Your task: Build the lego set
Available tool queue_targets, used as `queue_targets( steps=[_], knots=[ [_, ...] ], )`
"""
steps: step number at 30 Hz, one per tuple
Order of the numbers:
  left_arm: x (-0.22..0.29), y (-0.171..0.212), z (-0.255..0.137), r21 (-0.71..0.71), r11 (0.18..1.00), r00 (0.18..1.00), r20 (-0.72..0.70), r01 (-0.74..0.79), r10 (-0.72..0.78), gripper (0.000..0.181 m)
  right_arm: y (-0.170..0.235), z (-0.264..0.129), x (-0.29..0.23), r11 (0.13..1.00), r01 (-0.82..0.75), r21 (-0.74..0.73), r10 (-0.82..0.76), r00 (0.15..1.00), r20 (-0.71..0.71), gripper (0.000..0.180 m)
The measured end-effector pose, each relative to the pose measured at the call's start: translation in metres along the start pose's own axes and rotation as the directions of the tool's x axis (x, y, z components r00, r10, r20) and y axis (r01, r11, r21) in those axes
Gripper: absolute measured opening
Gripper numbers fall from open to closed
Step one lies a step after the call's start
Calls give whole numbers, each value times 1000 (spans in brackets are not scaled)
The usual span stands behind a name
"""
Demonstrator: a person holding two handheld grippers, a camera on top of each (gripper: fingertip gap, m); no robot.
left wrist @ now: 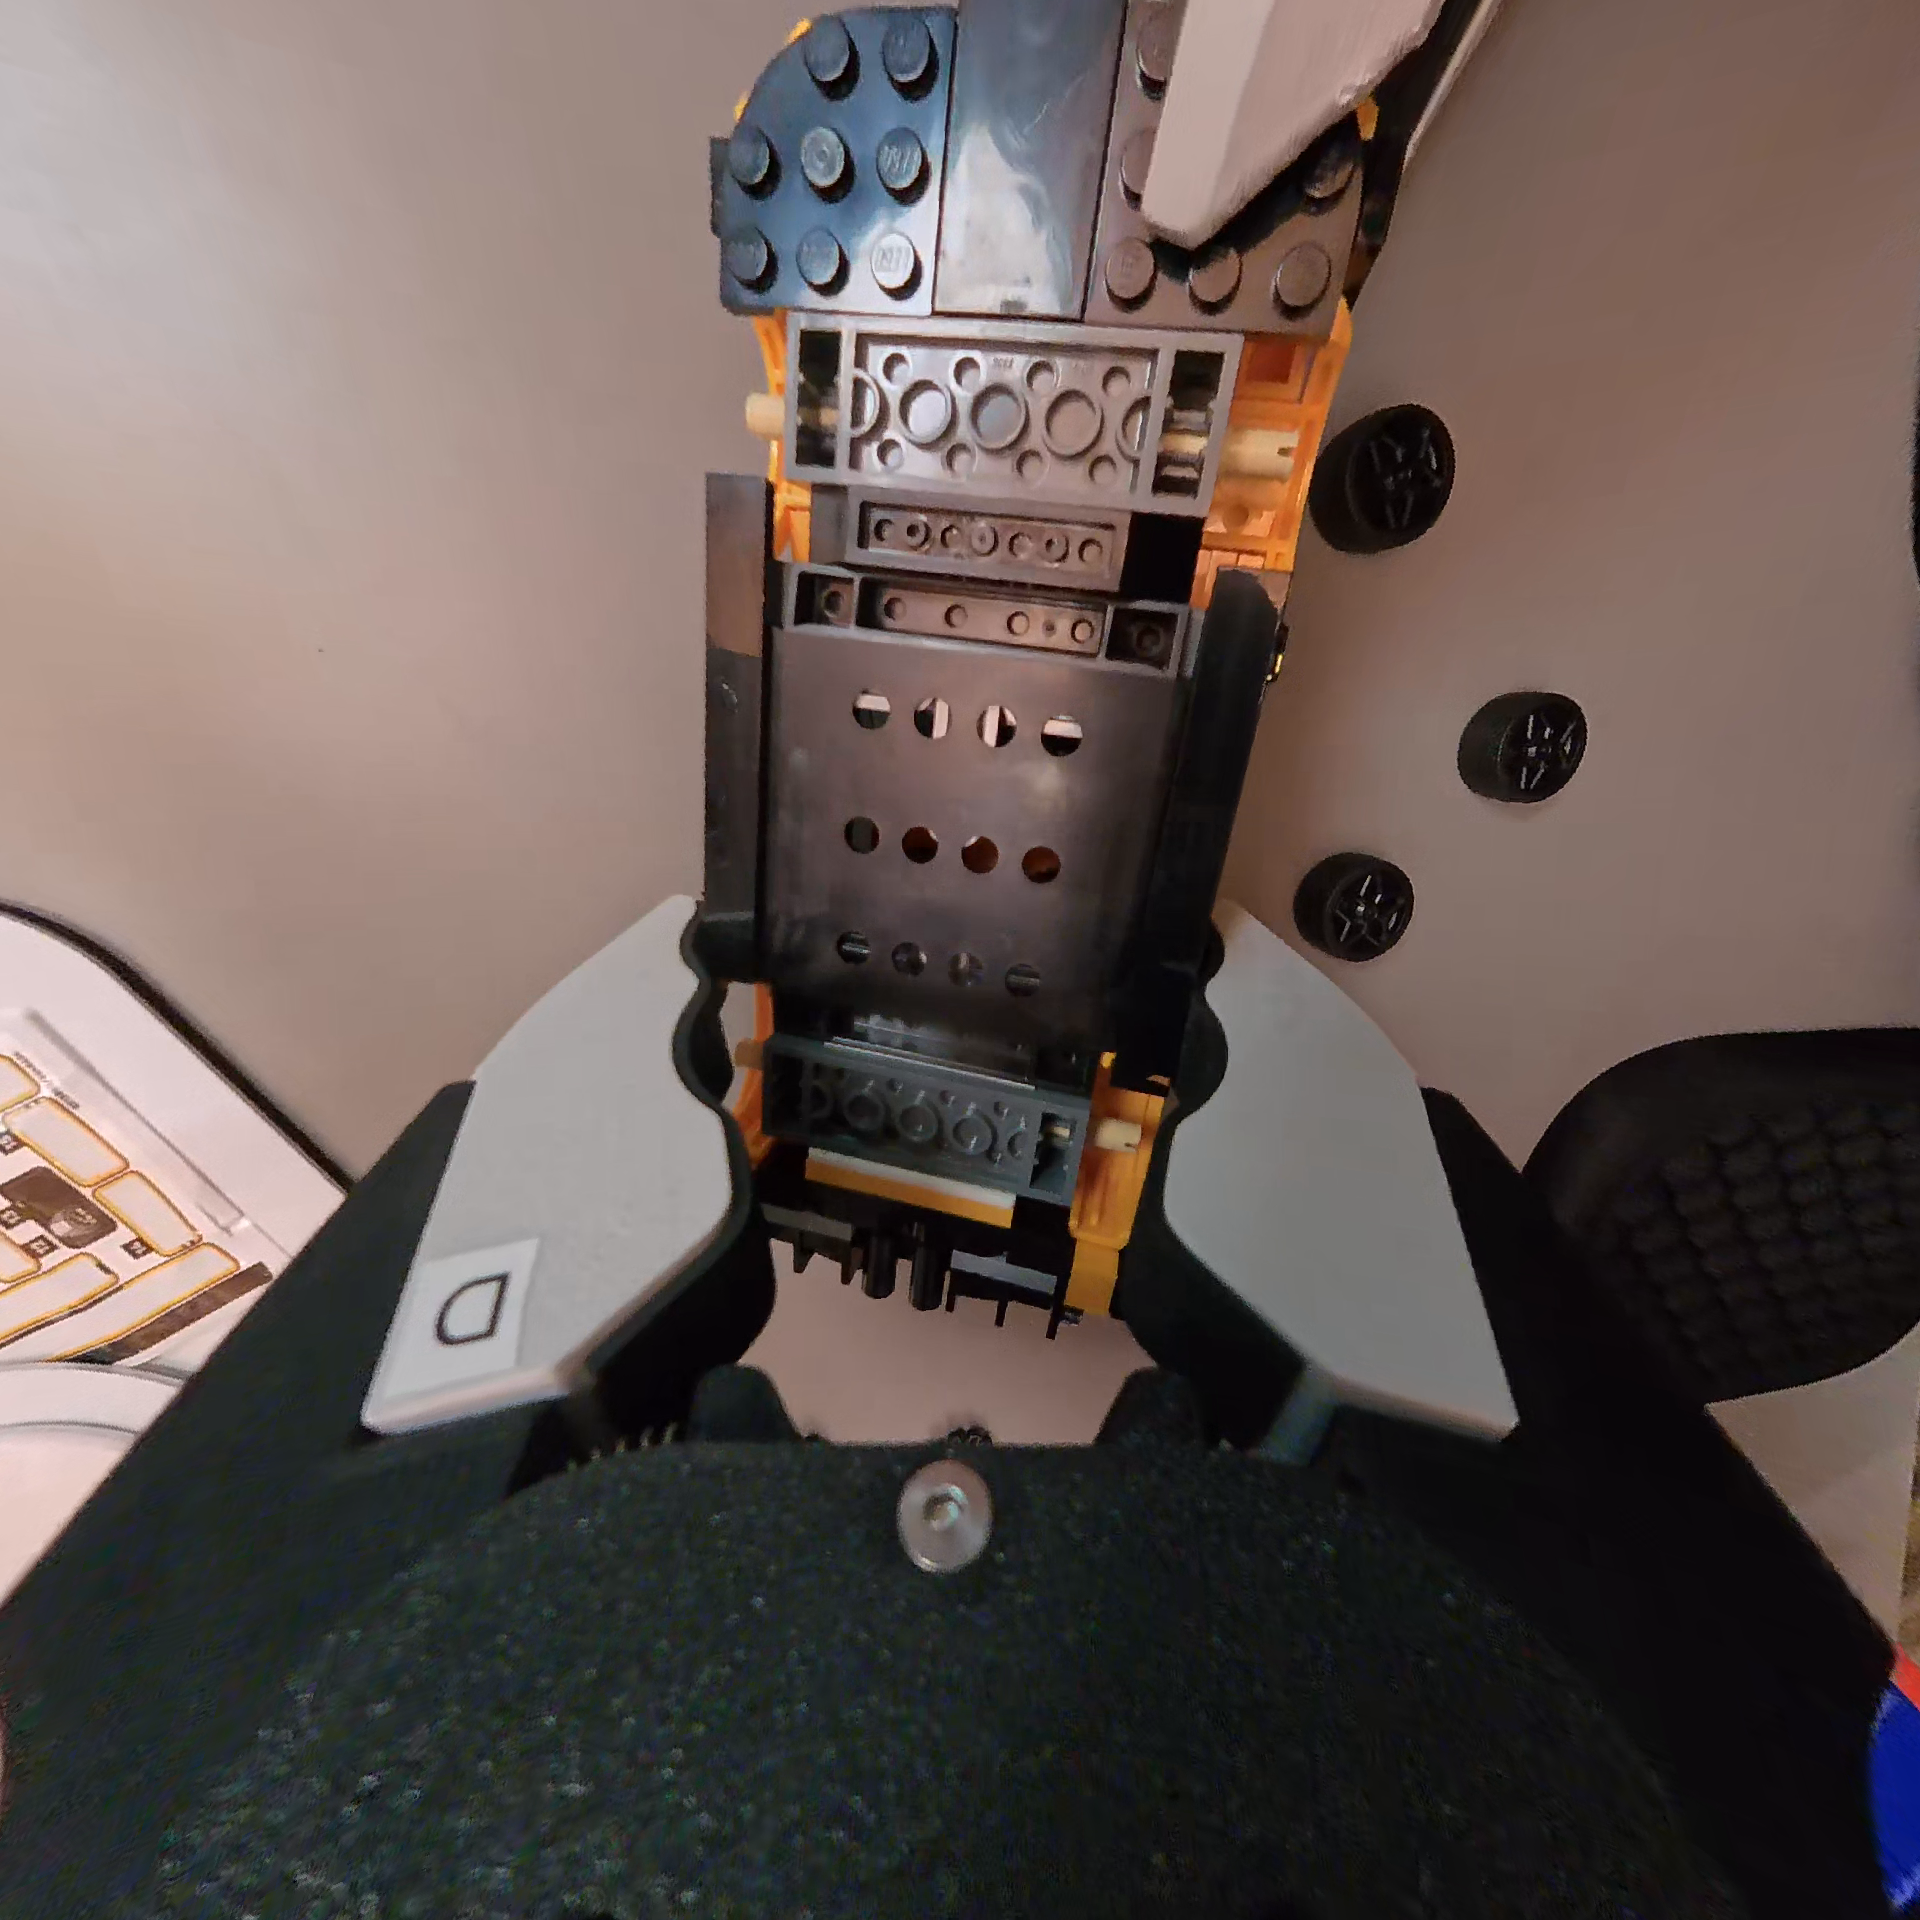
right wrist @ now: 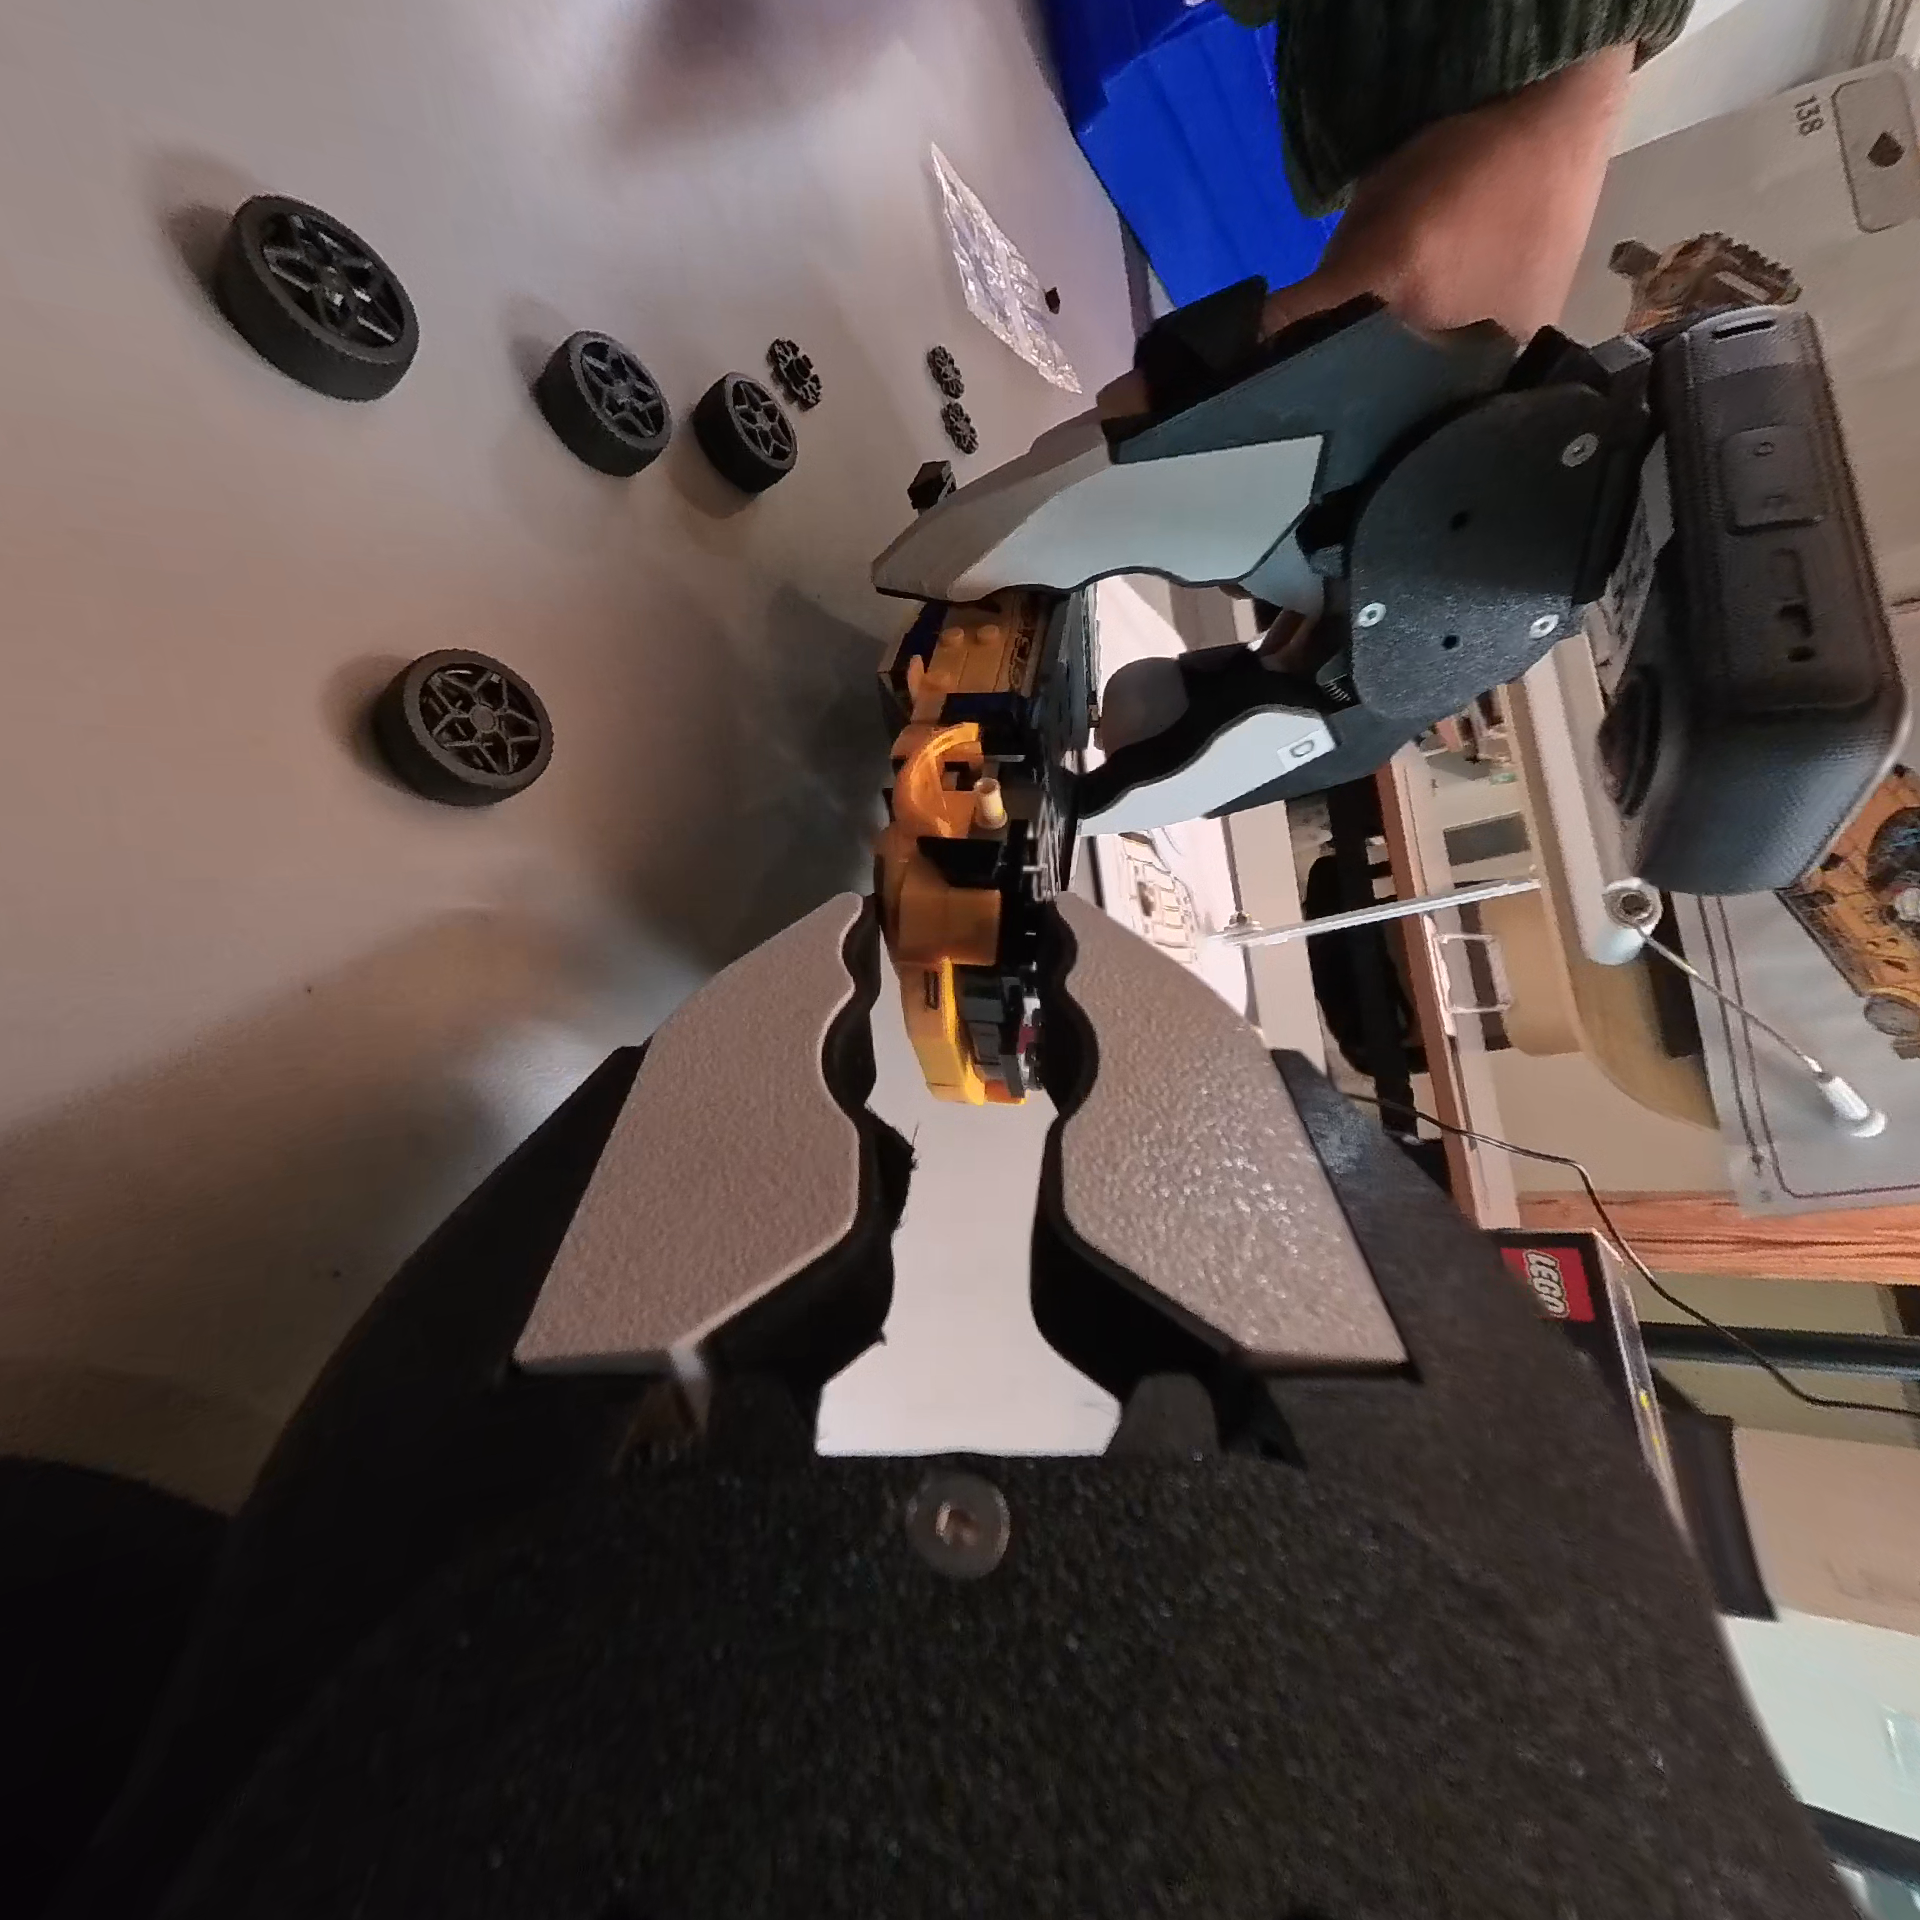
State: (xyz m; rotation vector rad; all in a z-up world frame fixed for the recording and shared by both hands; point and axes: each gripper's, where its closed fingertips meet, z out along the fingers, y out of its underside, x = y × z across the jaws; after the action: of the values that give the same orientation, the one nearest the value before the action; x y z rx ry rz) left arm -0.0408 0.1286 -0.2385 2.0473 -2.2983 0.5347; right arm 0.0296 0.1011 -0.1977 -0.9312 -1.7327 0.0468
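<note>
An orange and black lego car (left wrist: 966, 790) is held upside down above the table, its black underside facing the left wrist view. Bare tan axle pins stick out at its sides. My left gripper (left wrist: 966, 883) is shut on the car's flanks around the middle. My right gripper (right wrist: 961, 935) is shut on one end of the car (right wrist: 956, 935), and one of its white fingers (left wrist: 1236, 114) lies over the black studded plate. The left gripper also shows in the right wrist view (right wrist: 997, 707). Four black wheels lie loose on the table (right wrist: 317, 296) (right wrist: 603, 403) (right wrist: 745, 431) (right wrist: 464, 727).
Three of the wheels show right of the car (left wrist: 1387, 478). Small black gear-like parts (right wrist: 795, 369) and a clear plastic bag (right wrist: 997, 270) lie farther off by a blue bin (right wrist: 1174, 135). An instruction booklet (left wrist: 94, 1195), a black chair (left wrist: 1745, 1195) and a lego box (right wrist: 1548, 1288) are at the edges. About 9 centimetres separates my left fingertips from my right.
</note>
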Motion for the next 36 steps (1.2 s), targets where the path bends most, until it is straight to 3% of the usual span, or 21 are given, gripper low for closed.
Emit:
queue_targets(
  steps=[5, 7, 21, 28, 32, 36],
  knots=[
    [0, -1, 0, -3, 1000, 1000, -11, 6, -6, 84, -1, 0, 2, 1000, 27, 13, -27, 999, -32, 38],
    [0, -2, 1, -10, 1000, 1000, -13, 5, -5, 84, -1, 0, -3, 999, 40, 19, -40, 999, -11, 29],
    [0, -2, 2, -7, 1000, 1000, 16, -13, 13, 84, 0, 0, -4, 999, -9, 35, 9, 1000, -12, 29],
    [-18, -6, 3, 85, 995, 959, 284, -44, 18, 84, 15, -7, -5, 998, -44, -37, 43, 999, -29, 42],
    [-29, 1, 1, 62, 995, 882, 470, -76, 39, 84, 31, -18, 5, 967, -250, -58, 248, 968, -28, 46],
    [-35, -3, -7, 83, 990, 788, 614, -111, 37, 84, 44, -19, 9, 871, -483, -87, 487, 873, 26, 56]
  ],
)
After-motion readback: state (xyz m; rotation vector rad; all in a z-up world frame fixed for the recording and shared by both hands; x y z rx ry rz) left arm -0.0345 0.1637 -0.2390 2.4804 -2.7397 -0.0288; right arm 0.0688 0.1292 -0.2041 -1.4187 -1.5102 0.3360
